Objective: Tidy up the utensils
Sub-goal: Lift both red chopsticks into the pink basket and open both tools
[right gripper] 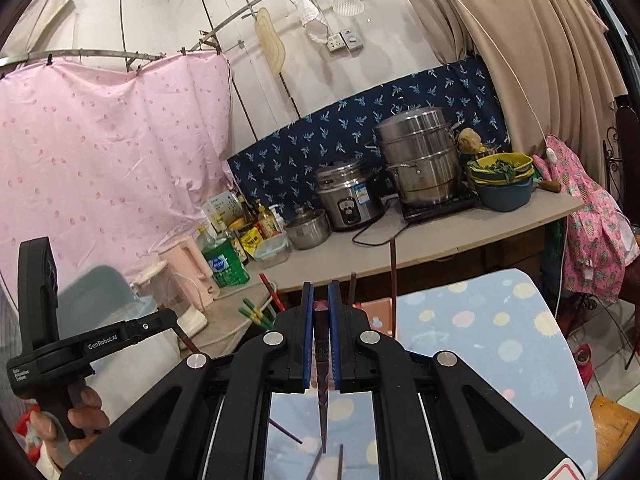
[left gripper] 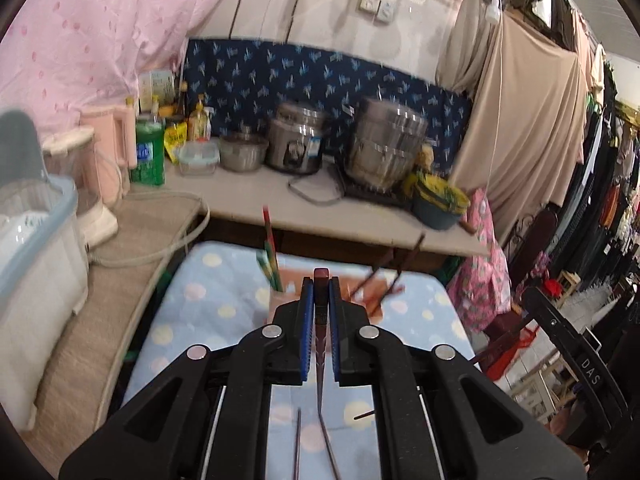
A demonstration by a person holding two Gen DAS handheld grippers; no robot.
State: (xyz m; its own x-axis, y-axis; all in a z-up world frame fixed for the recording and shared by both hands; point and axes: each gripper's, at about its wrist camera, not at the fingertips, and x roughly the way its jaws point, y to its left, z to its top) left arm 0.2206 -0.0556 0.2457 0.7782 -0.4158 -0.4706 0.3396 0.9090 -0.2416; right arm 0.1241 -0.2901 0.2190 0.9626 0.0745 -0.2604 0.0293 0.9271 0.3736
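Observation:
In the left wrist view my left gripper (left gripper: 321,296) is shut on a dark red-brown chopstick (left gripper: 321,344) that stands upright between the blue pads. My right gripper (right gripper: 321,316) is likewise shut on a dark chopstick (right gripper: 322,408), held upright. Both hang above the table with the spotted blue cloth (left gripper: 192,304). Behind the left gripper a pink holder (left gripper: 278,300) carries green and red chopsticks (left gripper: 269,256), and more dark ones (left gripper: 384,280) lean to the right. A hand holds the left gripper (right gripper: 170,316) at the left edge of the right wrist view.
Loose chopsticks (left gripper: 298,440) lie on the cloth below the grippers. A grey counter (left gripper: 256,196) behind carries a rice cooker (left gripper: 298,144), a steel steamer pot (left gripper: 384,144), a bowl, bottles and a green detergent jug (left gripper: 148,152). Plastic bins (left gripper: 36,232) stand at left.

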